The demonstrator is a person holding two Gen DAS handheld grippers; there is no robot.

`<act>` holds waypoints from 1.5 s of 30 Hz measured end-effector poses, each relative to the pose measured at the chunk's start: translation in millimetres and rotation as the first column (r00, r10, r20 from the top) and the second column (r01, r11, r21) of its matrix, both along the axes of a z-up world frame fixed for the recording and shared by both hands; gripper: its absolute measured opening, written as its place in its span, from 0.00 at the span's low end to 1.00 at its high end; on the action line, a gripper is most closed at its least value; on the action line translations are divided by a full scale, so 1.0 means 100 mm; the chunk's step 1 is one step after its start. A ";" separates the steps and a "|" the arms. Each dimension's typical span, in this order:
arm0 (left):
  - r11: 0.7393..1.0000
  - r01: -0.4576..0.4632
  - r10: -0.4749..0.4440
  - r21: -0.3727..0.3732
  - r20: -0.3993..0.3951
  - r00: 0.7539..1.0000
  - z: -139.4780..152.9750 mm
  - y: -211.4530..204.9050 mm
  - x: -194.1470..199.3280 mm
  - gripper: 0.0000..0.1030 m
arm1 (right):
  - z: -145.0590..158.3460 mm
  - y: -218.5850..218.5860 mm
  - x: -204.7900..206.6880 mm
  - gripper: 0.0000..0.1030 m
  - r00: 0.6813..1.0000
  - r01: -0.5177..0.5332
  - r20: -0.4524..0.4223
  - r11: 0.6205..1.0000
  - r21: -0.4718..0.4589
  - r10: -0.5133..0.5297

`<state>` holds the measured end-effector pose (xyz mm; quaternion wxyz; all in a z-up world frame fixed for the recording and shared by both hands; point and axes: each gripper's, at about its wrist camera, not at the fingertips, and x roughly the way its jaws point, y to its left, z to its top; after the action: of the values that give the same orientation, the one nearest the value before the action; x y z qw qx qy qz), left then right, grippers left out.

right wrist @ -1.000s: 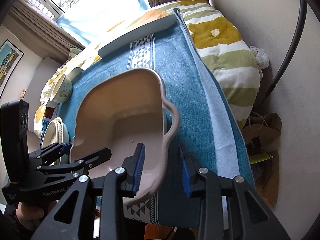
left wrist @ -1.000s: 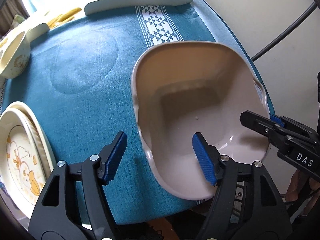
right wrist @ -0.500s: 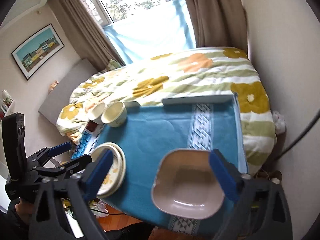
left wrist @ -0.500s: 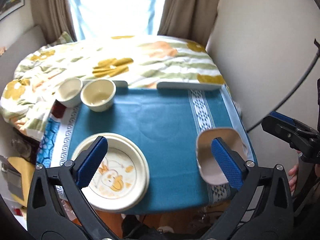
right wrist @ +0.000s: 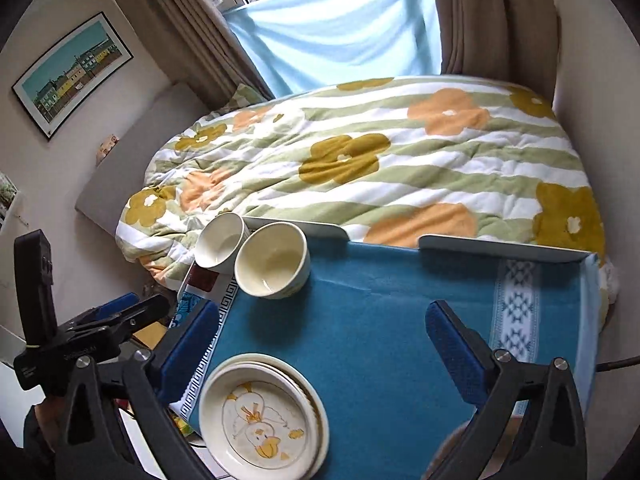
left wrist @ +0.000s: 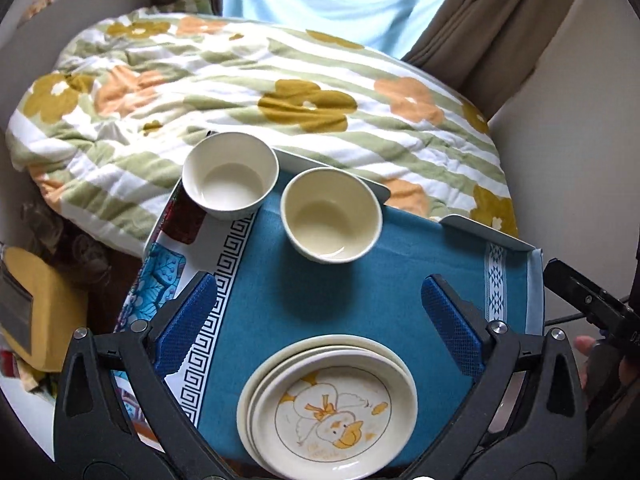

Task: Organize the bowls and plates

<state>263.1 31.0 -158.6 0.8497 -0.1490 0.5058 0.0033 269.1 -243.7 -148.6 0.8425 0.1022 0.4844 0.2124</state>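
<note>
A stack of cream plates, the top one with a duck picture, sits at the near edge of the blue-clothed table. Two cream bowls stand side by side at the far left: one on the patterned border, one on the blue cloth. My left gripper hangs above the cloth between plates and bowls, its wide jaws closing slightly with nothing between them. My right gripper hovers open and empty above the same cloth, the plates below it and the bowls beyond. The beige square dish is out of view.
A bed with a flowered quilt borders the table's far side. White raised edges run along the back of the table. Curtains and a window stand behind. A yellow object lies on the floor to the left.
Both grippers let go of the beige square dish's rim, opened wide and drew up and away to the left. The dish has left the views; plates and bowls now fill them.
</note>
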 end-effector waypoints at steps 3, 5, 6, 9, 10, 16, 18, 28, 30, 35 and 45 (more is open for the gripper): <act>0.999 0.000 -0.004 -0.050 -0.064 0.998 -0.31 0.23 0.34 0.87 | -0.30 0.29 0.29 1.00 0.997 0.008 -0.080 1.000 -0.010 -0.009; 0.997 0.016 -0.023 -0.069 -0.102 0.995 -0.53 0.29 0.54 0.84 | -0.51 0.46 0.43 1.00 0.992 0.015 -0.129 1.000 -0.012 -0.017; 0.997 0.027 -0.035 -0.074 -0.120 0.992 -0.63 0.31 0.63 0.78 | -0.62 0.51 0.50 1.00 0.988 0.024 -0.153 1.000 -0.012 -0.026; 0.993 0.068 -0.083 -0.098 -0.169 0.982 -0.92 0.32 0.88 0.60 | -0.90 0.65 0.66 0.91 0.977 0.042 -0.209 0.999 -0.004 -0.042; 0.991 0.083 -0.101 -0.104 -0.184 0.978 -1.00 0.32 0.96 0.58 | -0.99 0.68 0.70 0.81 0.971 0.046 -0.234 0.999 0.002 -0.044; 0.982 0.137 -0.164 -0.131 -0.217 0.962 -1.29 0.28 1.19 0.41 | -1.30 0.85 0.87 0.57 0.948 0.068 -0.310 0.998 0.003 -0.064; 0.980 0.147 -0.174 -0.131 -0.222 0.959 -1.33 0.27 1.24 0.34 | -1.35 0.89 0.90 0.52 0.946 0.069 -0.318 0.998 0.006 -0.064; 0.980 0.180 -0.196 -0.089 -0.224 0.955 -1.36 0.24 1.32 0.12 | -1.40 1.09 0.97 0.17 0.953 0.048 -0.299 0.998 -0.029 -0.055; 0.979 0.190 -0.201 -0.071 -0.221 0.954 -1.35 0.21 1.32 0.12 | -1.41 1.06 0.96 0.16 0.952 0.055 -0.300 0.998 -0.024 -0.059; 0.979 0.201 -0.205 -0.038 -0.198 0.959 -1.26 0.15 1.28 0.12 | -1.39 1.06 0.96 0.16 0.956 0.052 -0.287 0.998 -0.029 -0.058; 0.971 0.238 -0.237 -0.001 -0.114 0.965 -0.68 -0.10 1.06 0.12 | -0.95 0.84 0.74 0.16 0.976 0.076 -0.205 0.997 0.008 -0.073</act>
<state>368.9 21.4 -226.4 0.8148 -0.0814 0.5674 -0.0868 343.3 -160.1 -243.3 0.7948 0.1483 0.5624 0.1732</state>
